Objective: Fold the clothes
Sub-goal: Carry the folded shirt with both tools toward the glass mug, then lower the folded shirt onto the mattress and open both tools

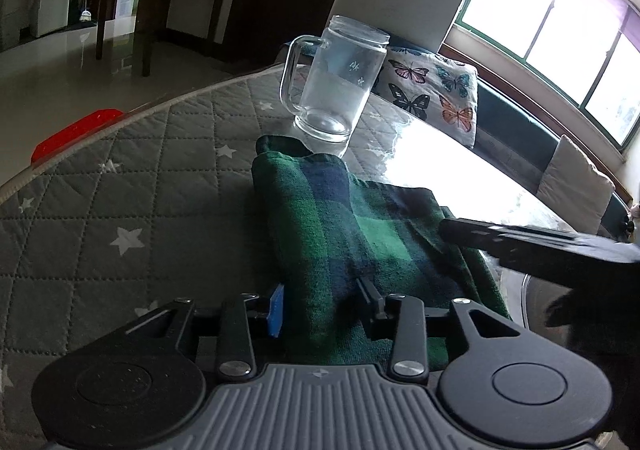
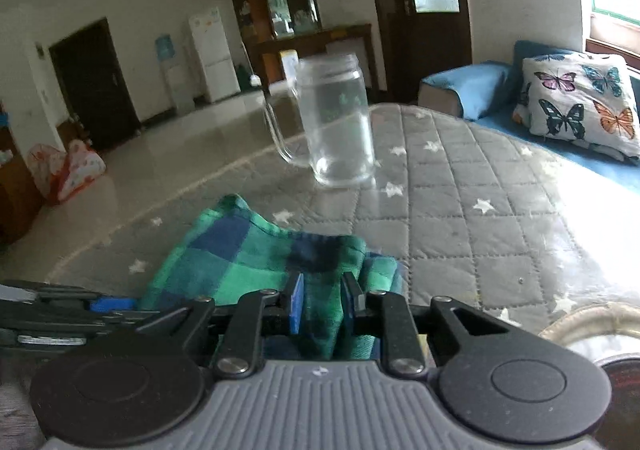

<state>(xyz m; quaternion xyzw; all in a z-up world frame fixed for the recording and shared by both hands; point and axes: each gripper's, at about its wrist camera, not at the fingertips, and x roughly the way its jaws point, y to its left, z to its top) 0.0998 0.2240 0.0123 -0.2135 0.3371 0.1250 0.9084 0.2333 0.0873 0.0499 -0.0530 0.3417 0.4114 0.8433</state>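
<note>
**Two handheld grippers at a green plaid cloth on a quilted table**

A grey quilted table cover [image 1: 120, 177] printed with white stars fills most of both wrist views. Beyond it lie a shiny pale floor, a dark wooden cabinet, a white fridge [image 2: 212, 53] and, by a bright window [image 1: 560, 17], a bench seat with a butterfly-print cushion [image 2: 580, 101].

On the cover lies the cloth [image 1: 340, 234], checked in green and dark blue, bunched into soft folds. Its far end reaches nearly to the base of a clear glass mug [image 1: 336, 81] with a handle, which stands upright just behind it.

The left gripper [image 1: 324, 306] sits at the near edge of the cloth. Its jaws stand apart, with the fabric running between them; the blue pad on one side is clear of the cloth, so nothing is pinched. The right gripper [image 2: 322, 304] has its jaws close together, with a raised ridge of the cloth between the blue pads; whether they press on it cannot be told. Each gripper shows at the edge of the other's view, side by side.
</note>
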